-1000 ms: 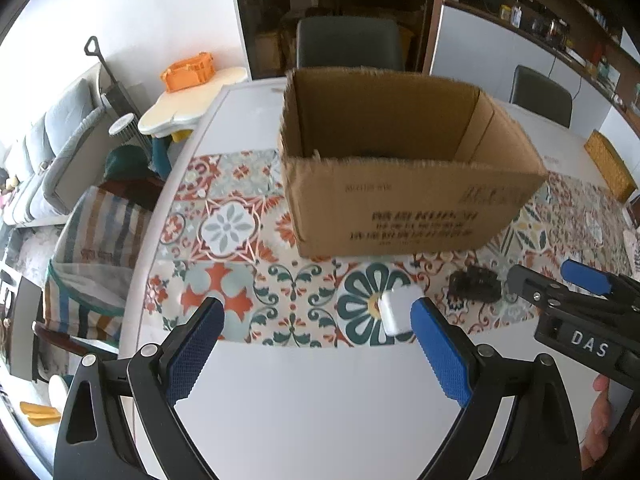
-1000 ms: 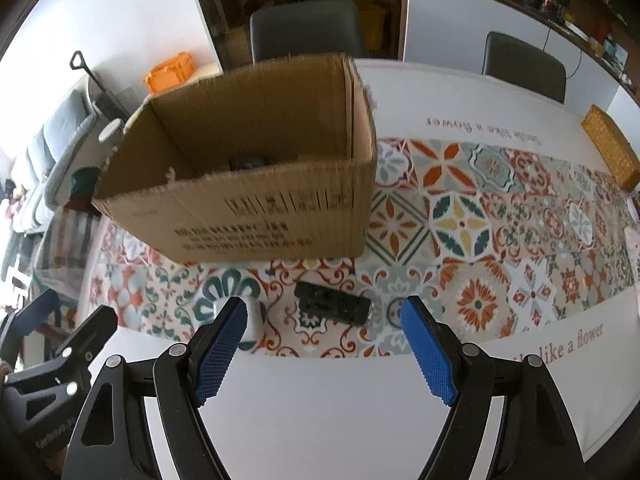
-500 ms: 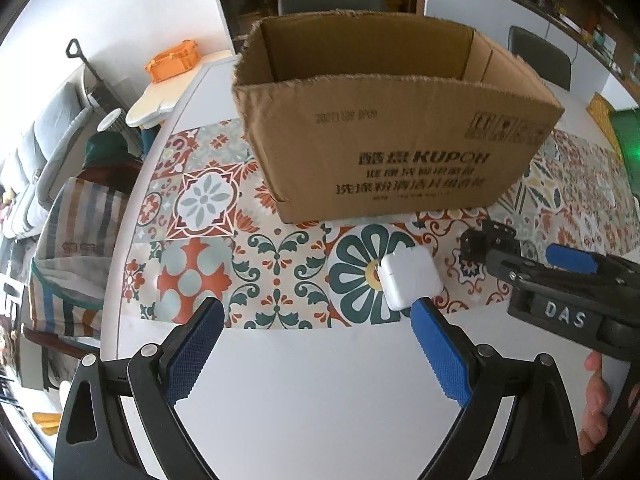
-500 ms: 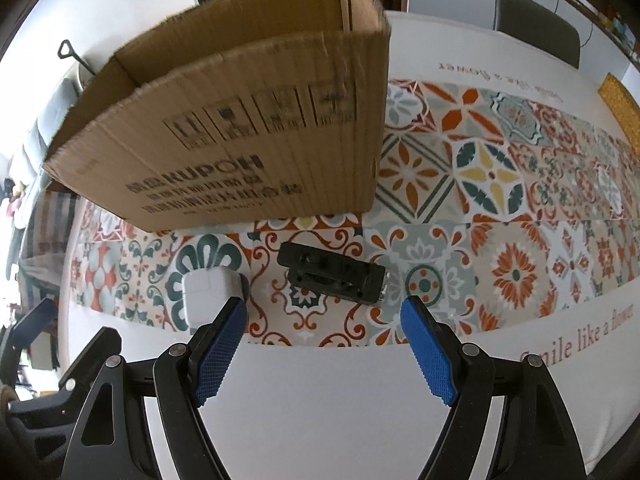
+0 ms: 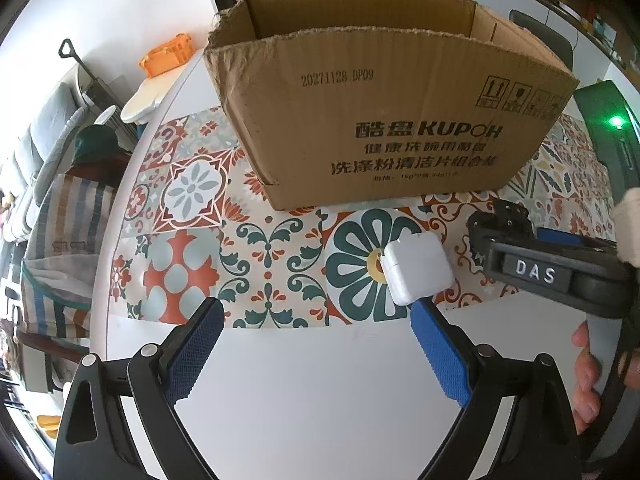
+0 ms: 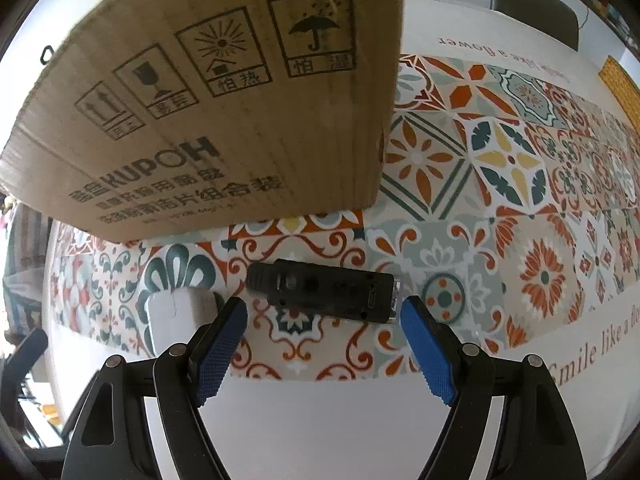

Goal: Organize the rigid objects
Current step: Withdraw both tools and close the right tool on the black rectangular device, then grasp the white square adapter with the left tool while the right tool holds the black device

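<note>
An open cardboard box (image 5: pixel 380 120) stands on the patterned runner; it fills the upper left of the right wrist view (image 6: pixel 224 112). A white square charger block (image 5: pixel 416 270) lies in front of it, just ahead of my left gripper's right fingertip, and shows in the right wrist view (image 6: pixel 176 316) partly behind the left finger. A black rectangular device (image 6: pixel 324 290) lies on the runner just ahead of my right gripper (image 6: pixel 324 320), between its open fingers' line. My left gripper (image 5: pixel 316 320) is open and empty. In the left wrist view the right gripper (image 5: pixel 536 268) hides most of the black device (image 5: pixel 508 216).
The white table (image 5: pixel 320 392) carries a floral tile-pattern runner (image 6: pixel 500 200). Dark chairs (image 6: pixel 532 4) stand at the far side. A woven basket (image 6: pixel 622 88) sits at the far right. A striped bag (image 5: pixel 60 248) and a sofa lie off the table's left edge.
Both grippers have moved forward and down toward the table. The box, charger and black device loom larger. The right gripper now nearly straddles the black device. Both stay open.
</note>
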`<state>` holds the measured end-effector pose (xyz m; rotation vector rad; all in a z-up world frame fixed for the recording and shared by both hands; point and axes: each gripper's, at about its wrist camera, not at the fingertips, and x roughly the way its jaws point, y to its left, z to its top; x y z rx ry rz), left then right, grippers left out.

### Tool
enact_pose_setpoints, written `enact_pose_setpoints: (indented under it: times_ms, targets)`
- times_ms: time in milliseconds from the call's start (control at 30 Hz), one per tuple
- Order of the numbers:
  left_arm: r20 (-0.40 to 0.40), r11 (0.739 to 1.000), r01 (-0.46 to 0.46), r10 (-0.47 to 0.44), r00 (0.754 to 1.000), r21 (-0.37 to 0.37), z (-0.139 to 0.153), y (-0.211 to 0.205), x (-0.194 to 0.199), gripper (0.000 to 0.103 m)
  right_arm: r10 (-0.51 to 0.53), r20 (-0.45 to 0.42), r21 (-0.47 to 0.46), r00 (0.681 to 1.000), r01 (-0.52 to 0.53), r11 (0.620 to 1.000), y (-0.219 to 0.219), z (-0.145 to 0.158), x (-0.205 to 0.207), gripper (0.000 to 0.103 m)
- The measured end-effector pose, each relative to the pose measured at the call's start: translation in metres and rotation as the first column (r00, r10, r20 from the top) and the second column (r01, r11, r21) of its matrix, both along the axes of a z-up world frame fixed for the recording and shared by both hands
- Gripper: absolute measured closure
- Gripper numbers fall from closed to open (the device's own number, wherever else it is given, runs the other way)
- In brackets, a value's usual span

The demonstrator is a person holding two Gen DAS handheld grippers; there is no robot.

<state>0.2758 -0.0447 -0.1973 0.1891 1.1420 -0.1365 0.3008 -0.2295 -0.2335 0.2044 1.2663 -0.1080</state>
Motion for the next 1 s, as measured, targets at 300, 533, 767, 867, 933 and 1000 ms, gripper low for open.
enact_pose_setpoints:
  times_ms: [300, 533, 767, 867, 933, 1000]
  targets:
    - [-0.017, 1.000, -0.008, 0.008, 1.000, 0.004, -0.007, 0.000, 0.000, 0.007, -0.020, -0.021, -0.010, 1.000, 0.020, 1.000, 0.002, -0.020, 0.014, 0.024]
    - [-0.025, 1.000, -0.006, 0.006, 1.000, 0.002, -0.009, -0.003, 0.000, 0.007, -0.017, -0.001, -0.072, 1.000, 0.017, 0.997, 0.011, -0.027, 0.027, 0.028]
    - [-0.025, 1.000, -0.001, 0.001, 1.000, -0.002, -0.008, -0.007, -0.001, 0.007, -0.011, -0.011, -0.059, 1.000, 0.010, 0.998, 0.011, -0.028, 0.019, 0.029]
    - [-0.026, 1.000, -0.003, 0.003, 1.000, -0.006, -0.007, -0.012, -0.001, 0.007, -0.010, -0.012, -0.048, 1.000, 0.009, 0.999, 0.006, -0.025, 0.010, 0.029]
    - [-0.027, 1.000, -0.003, 0.003, 1.000, -0.012, -0.006, -0.016, -0.001, 0.007, -0.010, -0.011, -0.039, 1.000, 0.010, 0.999, 0.003, -0.021, 0.004, 0.029]
    - [-0.019, 1.000, -0.004, 0.003, 1.000, -0.017, -0.005, -0.021, -0.001, 0.008, -0.014, -0.009, -0.029, 1.000, 0.014, 0.999, -0.003, -0.015, -0.004, 0.029]
